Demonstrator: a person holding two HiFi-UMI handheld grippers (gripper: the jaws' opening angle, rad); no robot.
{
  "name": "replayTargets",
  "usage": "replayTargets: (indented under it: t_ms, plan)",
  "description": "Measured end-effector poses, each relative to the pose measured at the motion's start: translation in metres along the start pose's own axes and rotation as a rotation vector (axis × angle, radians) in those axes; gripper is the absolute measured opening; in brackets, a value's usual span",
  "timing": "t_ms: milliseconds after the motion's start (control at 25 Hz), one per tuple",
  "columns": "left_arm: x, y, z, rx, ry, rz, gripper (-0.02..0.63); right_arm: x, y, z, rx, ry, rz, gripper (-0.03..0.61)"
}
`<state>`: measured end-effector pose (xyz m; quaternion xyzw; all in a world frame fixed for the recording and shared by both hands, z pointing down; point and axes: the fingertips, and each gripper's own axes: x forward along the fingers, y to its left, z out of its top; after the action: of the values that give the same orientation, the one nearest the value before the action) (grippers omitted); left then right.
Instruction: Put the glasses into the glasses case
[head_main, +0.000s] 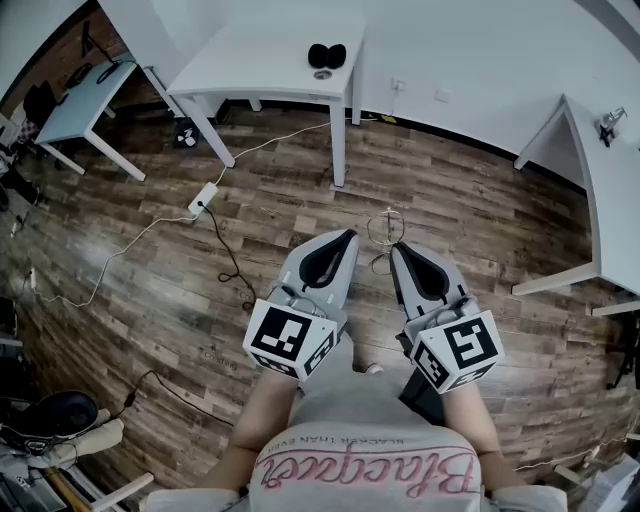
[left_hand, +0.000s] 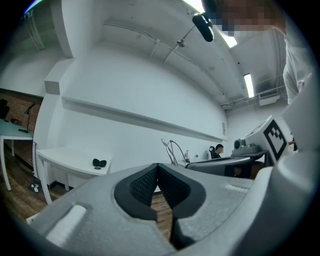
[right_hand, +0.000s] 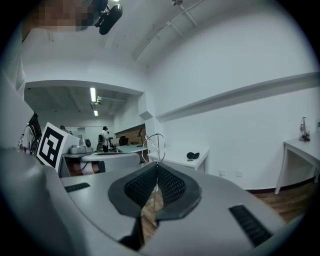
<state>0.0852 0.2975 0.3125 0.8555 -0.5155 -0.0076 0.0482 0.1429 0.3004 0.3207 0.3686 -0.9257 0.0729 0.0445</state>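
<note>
1. Head view. The person stands on a brown wood-plank floor (head_main: 150, 250), with both claws held out at waist height and well away from any furniture. The thin wire-framed glasses (head_main: 386, 228) hang at the tip of the right claw (head_main: 398, 247). The left claw (head_main: 345, 238) is just beside them. I cannot tell here whether it touches them. A black rounded glasses case (head_main: 326, 55), or what I take for one, lies on a white bench (head_main: 260, 60) well off across the room.

2. Left gripper view. The left claw's jaws are closed tip to tip with nothing between the pads. The glasses show as wire loops beyond the tips, and the case is a small dark shape on the bench at left.

3. Right gripper view. The right claw's jaws are pressed together on the glasses. One wire runs down between the pads and a loop stands up above the tips. The case sits on the bench ahead.

4. Step in hand, as I judge it: carry the glasses to the bench.
   - Keep the pinch steady, since thin wire can swivel or slip.
   - Walk without swinging the frame.
   - The free left claw looks best used to steady the case or hold it open before the glasses are lowered in.
</note>
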Motion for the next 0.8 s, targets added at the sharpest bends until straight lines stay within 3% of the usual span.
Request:
replayTargets:
  t_ms: [800]
  plan:
    - [0.053, 0.135, 0.008, -0.024, 0.011, -0.018, 0.005, 0.145, -0.013, 0.016, 0.047, 0.030, -0.023, 0.015]
